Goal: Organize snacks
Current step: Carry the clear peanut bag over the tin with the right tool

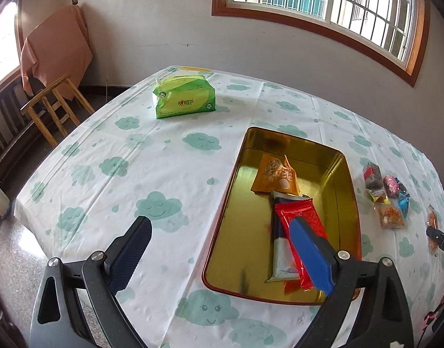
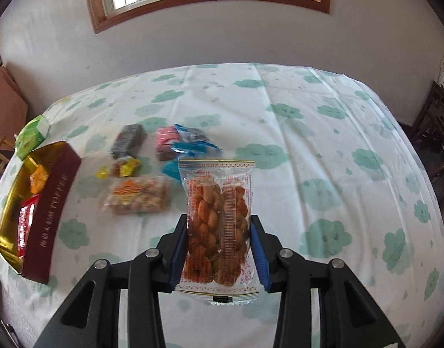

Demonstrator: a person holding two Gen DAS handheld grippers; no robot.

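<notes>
Right gripper (image 2: 219, 249) is clamping a clear packet of orange-brown twisted snacks (image 2: 217, 220) at lower centre, above the cloud-print tablecloth (image 2: 323, 133); bare cloth is lying to the right. Left gripper (image 1: 222, 249) is hanging w/ jaws wide, nothing between, its blue finger over the gold rectangular tin tray (image 1: 340, 174) holding red, grey & orange packets. Loose wrapped snacks (image 2: 152, 159) are lying mid-left beside the tray.

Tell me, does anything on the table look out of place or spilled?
Nothing spilled or damaged. The tin holds three packets neatly enough; the loose snacks beside it simply await sorting.
</notes>
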